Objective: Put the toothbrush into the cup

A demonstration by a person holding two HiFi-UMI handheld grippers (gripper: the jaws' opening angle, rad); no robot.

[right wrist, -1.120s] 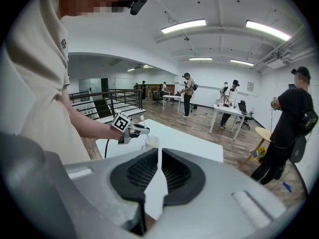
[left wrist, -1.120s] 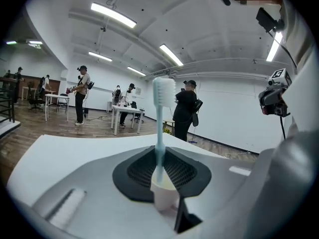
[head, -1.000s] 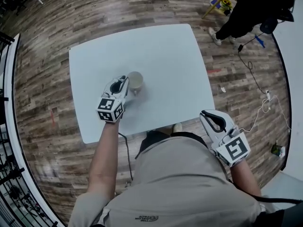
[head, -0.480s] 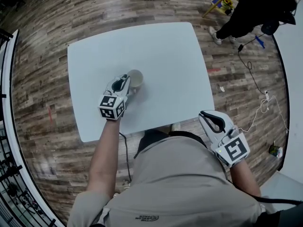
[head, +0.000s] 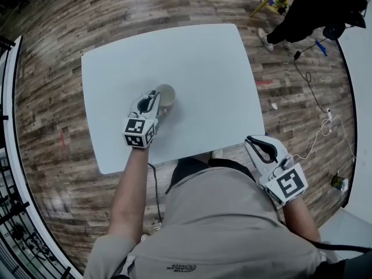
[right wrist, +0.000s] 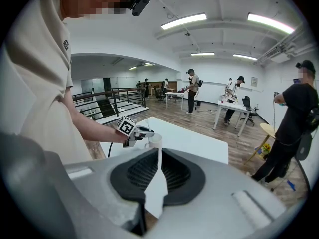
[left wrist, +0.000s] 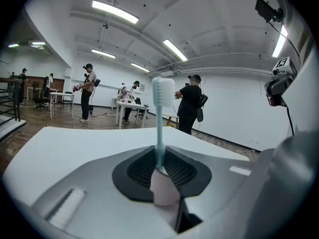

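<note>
The left gripper is clamping the toothbrush beside the cup. The right gripper is keeping its jaws together, empty.

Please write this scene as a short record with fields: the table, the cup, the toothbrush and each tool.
surface: white rectangular table
target: pale beige round cup, upright near the table's middle
carried: light blue plastic toothbrush with white head, upright, head up
left side: left tool shut on the toothbrush, close beside the cup
right side: right tool shut, empty, off the table's near corner
</note>
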